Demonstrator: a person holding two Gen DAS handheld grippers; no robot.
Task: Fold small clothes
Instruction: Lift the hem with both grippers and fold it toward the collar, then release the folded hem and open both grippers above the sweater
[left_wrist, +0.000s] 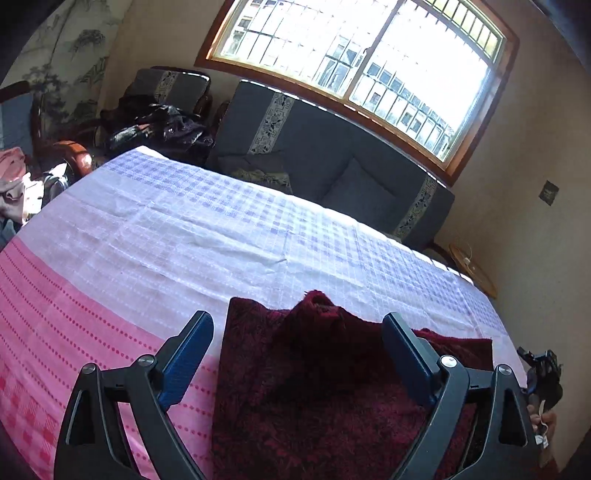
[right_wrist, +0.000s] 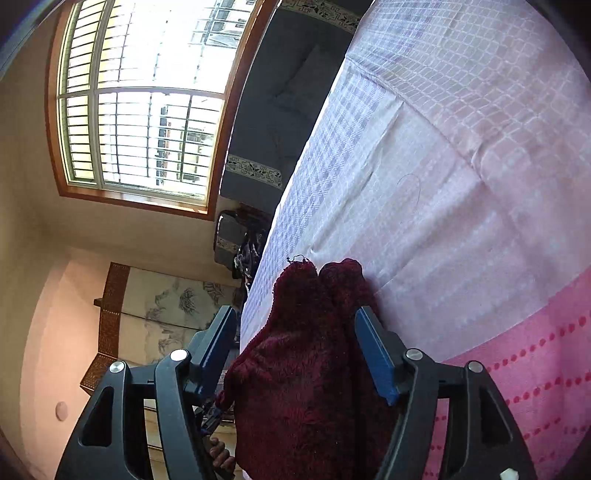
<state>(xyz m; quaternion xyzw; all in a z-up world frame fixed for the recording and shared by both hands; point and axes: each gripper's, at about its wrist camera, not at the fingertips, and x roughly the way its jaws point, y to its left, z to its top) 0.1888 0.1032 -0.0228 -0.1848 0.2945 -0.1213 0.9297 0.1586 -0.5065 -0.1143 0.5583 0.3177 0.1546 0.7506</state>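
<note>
My left gripper (left_wrist: 297, 347) is spread wide, its 2 blue-padded fingers (left_wrist: 188, 354) standing clear on either side of the dark red fleecy garment (left_wrist: 314, 398). The garment lies at the near edge of the bedspread (left_wrist: 177, 240), on the pink dotted band, with a bunched peak rising between the fingers toward the white and lilac checks farther out. From my right gripper (right_wrist: 295, 349) the same garment (right_wrist: 306, 369) fills the gap between the fingers, a loose thread at its far tip; that tool is also wide, and I cannot tell whether either pad touches the pile. A grey sofa (left_wrist: 325, 155) sits beyond the bed's far side, under the barred window (left_wrist: 354, 62).
</note>
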